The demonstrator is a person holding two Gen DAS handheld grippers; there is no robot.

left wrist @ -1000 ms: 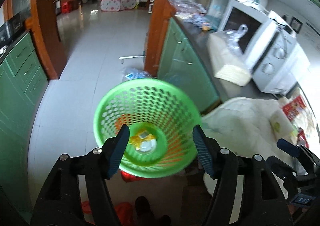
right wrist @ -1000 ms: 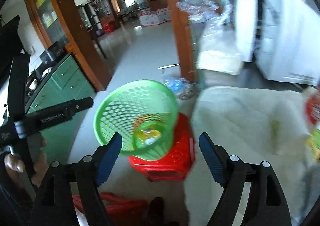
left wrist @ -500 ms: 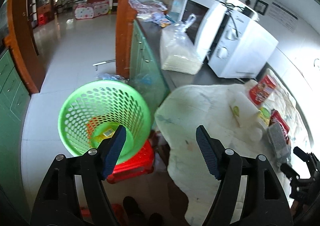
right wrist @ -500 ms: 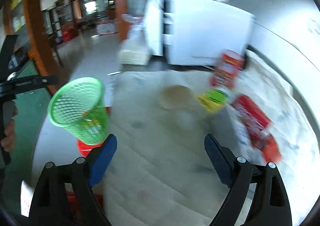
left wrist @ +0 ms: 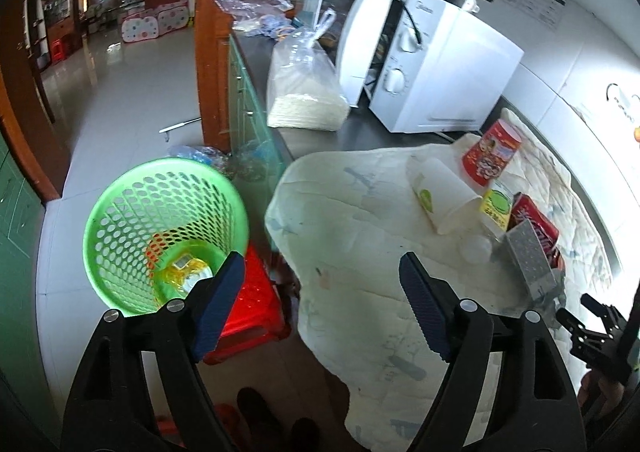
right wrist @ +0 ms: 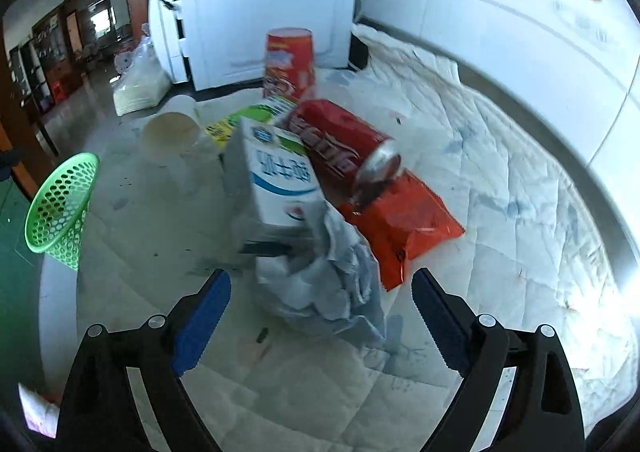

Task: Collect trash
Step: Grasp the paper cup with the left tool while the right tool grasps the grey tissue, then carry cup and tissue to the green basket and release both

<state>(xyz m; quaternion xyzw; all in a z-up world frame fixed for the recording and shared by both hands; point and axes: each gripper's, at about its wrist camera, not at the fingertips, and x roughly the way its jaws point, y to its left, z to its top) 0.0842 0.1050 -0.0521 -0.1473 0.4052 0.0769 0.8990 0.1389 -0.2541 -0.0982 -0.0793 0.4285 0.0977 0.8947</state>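
Right gripper (right wrist: pixel 320 310): jaws just been opening, wide, nothing between pads; crumpled grey wrapper (right wrist: pixel 340 284) and milk carton (right wrist: pixel 280 176) just ahead.
Left gripper (left wrist: pixel 320 298): jaws likewise just been opening, empty, over cloth edge.
Green basket (left wrist: pixel 120 212) on red stool (left wrist: pixel 256 308) holds one yellow scrap.
Left on cloth: cola can (right wrist: pixel 344 144), red bag (right wrist: pixel 408 228), paper cup (right wrist: pixel 172 132), red tub (right wrist: pixel 290 60).
Judgement: early stage, most trash uncollected.

- The basket (left wrist: pixel 160 228) stands on a stool (left wrist: pixel 248 304) on the floor, left of the surface (left wrist: pixel 360 276).
- A wrapper (left wrist: pixel 186 272) lies in the basket.
- On the surface, a carton (right wrist: pixel 280 176) lies left of a can (right wrist: pixel 344 148), touching it.
- A crumpled tissue (right wrist: pixel 332 284) sits before the carton.
- A cup (right wrist: pixel 172 132) lies left of the carton.
- The microwave (right wrist: pixel 264 12) stands behind them all.
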